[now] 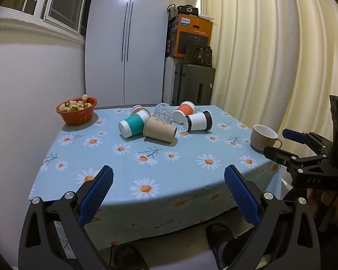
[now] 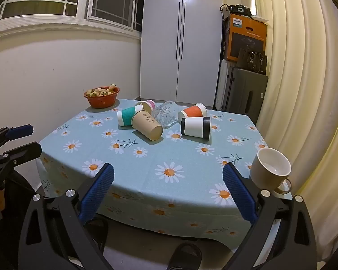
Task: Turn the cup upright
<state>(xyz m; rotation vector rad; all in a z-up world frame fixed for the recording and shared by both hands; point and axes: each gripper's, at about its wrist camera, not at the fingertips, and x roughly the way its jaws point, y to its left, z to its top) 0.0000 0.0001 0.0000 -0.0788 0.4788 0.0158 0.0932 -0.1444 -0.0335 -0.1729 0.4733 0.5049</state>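
The cups needing to be righted are lying in a cluster toward the far middle of the worktop (image 1: 160,180), straight ahead of both tongs and well apart from them. The kraft paper cup (image 1: 160,131) is lying nearest, on its side with its long axis running from far-left to near-right; which end is the mouth I cannot tell. The teal cup (image 1: 133,126) is touching it on the left, the black-and-white cup (image 1: 198,120) is lying to the right with its axis running across the view, the orange cup (image 1: 184,110) is sitting just behind that, and a clear glass (image 1: 161,111) and a pink cup (image 2: 150,104) are lying at the back. The beige mug (image 2: 270,168) is already standing upright near the right edge, just beside the right tongs (image 2: 167,181). The left tongs (image 1: 169,181) are hovering over the near edge, spread wide and holding nothing; the right tongs are likewise gaping wide and empty, level and pointing forward. Judging from both views, neither side is clearly nearer the kraft cup, though the right tongs seem better placed for the black-and-white cup. A red bowl of fruit (image 1: 77,112) is sitting at the far left corner.
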